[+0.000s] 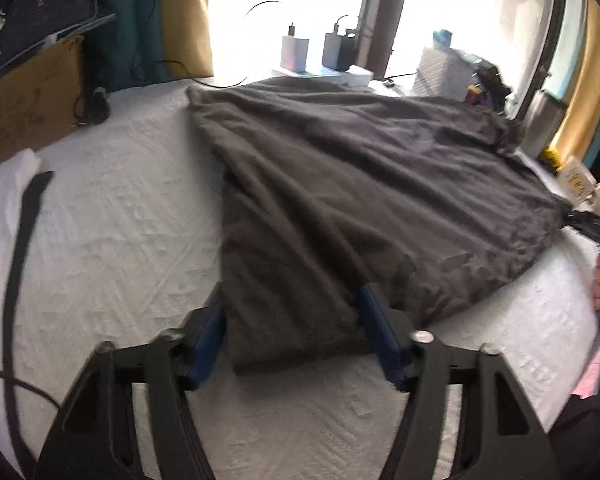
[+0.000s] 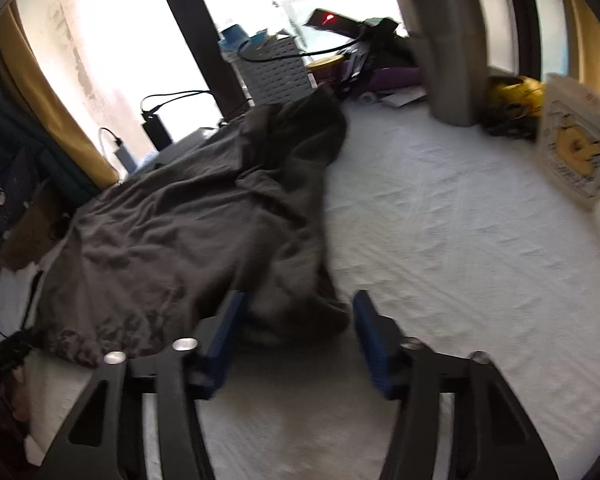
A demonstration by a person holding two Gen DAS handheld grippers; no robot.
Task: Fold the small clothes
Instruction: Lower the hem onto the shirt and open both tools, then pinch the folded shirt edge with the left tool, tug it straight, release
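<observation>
Left wrist view shows the left gripper with its blue pads set apart astride a corner of the dark grey garment; contact is unclear. Right gripper likewise straddles a bunched corner. Garment lies spread on the white bedspread, near a steel tumbler.

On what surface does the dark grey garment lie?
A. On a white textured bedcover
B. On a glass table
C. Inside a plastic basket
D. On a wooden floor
A: in both wrist views the dark grey garment lies spread over the white textured bedcover, which shows on all sides of it.
</observation>
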